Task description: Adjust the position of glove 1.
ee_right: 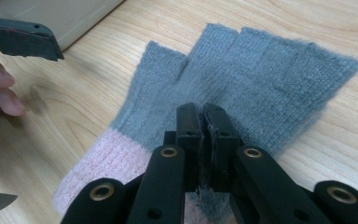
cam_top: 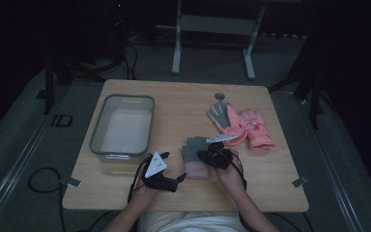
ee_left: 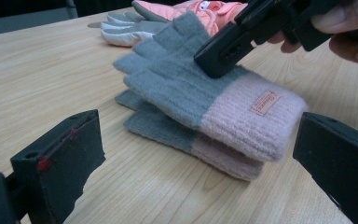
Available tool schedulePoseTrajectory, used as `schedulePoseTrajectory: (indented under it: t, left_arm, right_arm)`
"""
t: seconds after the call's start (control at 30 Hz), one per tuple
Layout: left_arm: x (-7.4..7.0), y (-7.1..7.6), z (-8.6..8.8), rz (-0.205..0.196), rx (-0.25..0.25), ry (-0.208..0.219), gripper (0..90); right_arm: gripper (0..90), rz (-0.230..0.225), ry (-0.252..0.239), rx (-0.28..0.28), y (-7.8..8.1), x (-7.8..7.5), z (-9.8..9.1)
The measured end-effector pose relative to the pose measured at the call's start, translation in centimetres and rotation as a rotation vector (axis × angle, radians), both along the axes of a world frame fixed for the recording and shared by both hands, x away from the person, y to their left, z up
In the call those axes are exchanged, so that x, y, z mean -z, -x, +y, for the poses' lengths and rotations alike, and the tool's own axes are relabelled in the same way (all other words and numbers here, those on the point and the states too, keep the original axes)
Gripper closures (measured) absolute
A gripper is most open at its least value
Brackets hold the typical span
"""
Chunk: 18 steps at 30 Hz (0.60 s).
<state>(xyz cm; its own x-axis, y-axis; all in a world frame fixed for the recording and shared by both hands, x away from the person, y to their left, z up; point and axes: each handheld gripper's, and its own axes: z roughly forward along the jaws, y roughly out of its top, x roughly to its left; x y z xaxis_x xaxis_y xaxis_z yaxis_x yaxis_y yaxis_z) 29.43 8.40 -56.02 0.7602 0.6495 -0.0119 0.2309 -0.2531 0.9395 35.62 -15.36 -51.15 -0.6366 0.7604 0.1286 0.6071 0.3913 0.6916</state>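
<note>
We see the right gripper [ee_right: 203, 122] pinched tight on the grey fabric of the upper grey-and-pink knit glove [ee_left: 205, 93], which lies stacked on its twin [ee_left: 168, 130] at the table's [cam_top: 183, 104] near middle. The left gripper [ee_left: 200, 158] (jaws spread wide, holding nothing) sits just beside the pink cuffs.

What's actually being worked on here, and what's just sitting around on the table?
In use: grey and pink knitted gloves, stacked as a pair; right gripper pinching the top one; left gripper open beside them.

Lying about: pink ski gloves; grey bin, possibly their destination.
</note>
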Motion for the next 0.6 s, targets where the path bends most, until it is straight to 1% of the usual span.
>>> schedulePoseTrajectory:
  t: [0.3, 0.43, 0.6]
  left_arm:
    - [0.0, 0.0, 0.0, 0.003, -0.002, 0.0, 1.1]
    - [0.0, 0.0, 0.0, 0.003, -0.002, 0.0, 1.2]
    - [0.0, 0.0, -0.1, 0.001, -0.009, -0.015, 1.2]
  right_arm:
    - [85.4, 0.026, 0.021, -0.008, -0.5, 1.1, 0.1]
    - [85.1, 0.038, 0.018, -0.012, -0.6, 1.5, 0.1]
    - [84.0, 0.043, 0.021, -0.013, -0.8, 2.0, 0.2]
